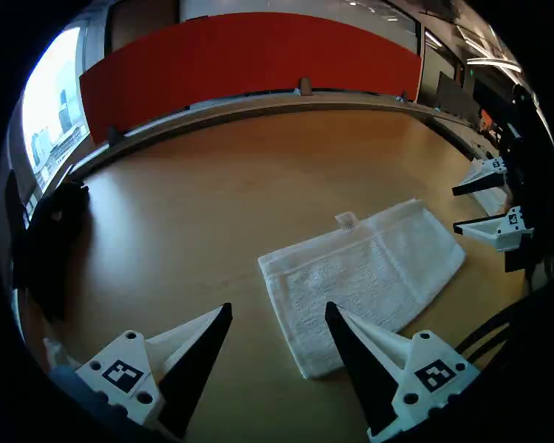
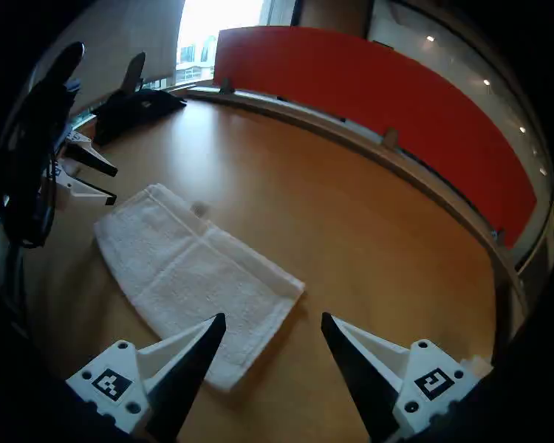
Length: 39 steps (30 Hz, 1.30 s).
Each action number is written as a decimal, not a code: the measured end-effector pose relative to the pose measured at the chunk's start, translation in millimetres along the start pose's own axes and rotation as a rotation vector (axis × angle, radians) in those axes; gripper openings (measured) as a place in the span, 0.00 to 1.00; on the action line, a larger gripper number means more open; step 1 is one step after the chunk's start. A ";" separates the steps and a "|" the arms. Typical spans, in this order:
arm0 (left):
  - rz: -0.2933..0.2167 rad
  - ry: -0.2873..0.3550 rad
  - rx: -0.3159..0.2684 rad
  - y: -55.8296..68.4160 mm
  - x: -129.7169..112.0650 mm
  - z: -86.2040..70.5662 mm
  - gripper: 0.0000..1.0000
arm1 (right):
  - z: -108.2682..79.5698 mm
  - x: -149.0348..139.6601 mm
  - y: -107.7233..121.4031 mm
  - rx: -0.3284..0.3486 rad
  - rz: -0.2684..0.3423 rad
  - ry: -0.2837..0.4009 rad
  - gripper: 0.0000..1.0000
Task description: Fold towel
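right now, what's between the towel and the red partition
Just bare wooden tabletop lies between the towel and the red partition, right up to the table's far edge. Both gripper views show that stretch.

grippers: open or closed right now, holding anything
Left gripper: open, holding nothing.
Right gripper: open, holding nothing.
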<state>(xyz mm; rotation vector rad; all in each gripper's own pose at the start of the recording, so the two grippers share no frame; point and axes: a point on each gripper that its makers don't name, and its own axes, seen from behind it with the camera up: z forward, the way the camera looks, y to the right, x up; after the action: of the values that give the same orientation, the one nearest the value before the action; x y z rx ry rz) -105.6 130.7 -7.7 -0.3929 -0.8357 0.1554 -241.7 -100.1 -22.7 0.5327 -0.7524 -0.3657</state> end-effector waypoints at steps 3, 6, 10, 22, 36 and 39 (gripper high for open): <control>-0.008 -0.002 0.002 0.5 -5.5 -4.9 0.94 | -4.7 -5.6 -4.3 0.002 0.008 -0.003 1.00; -0.017 -0.007 0.004 1.7 -11.8 -9.5 0.94 | -8.8 -11.0 -8.1 0.004 0.016 -0.007 1.00; -0.027 -0.012 0.006 3.8 -20.0 -14.2 0.94 | -12.8 -17.0 -12.5 0.006 0.024 -0.009 1.00; -0.065 -0.011 0.022 2.8 -30.3 -22.7 0.94 | -13.9 -19.3 -17.7 0.023 0.024 -0.007 1.00; -0.124 -0.008 0.074 -9.6 -45.7 -44.2 0.94 | -8.8 -22.2 -26.3 0.071 -0.015 -0.011 1.00; -0.136 -0.007 0.084 -12.1 -48.2 -48.3 0.94 | -8.3 -23.1 -27.7 0.079 -0.024 -0.015 1.00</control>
<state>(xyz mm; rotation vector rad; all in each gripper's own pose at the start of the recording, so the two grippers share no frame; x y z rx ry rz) -101.8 92.4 -65.3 -0.2556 -0.8573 0.0657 -254.8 -108.4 -56.3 0.6143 -0.7773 -0.3641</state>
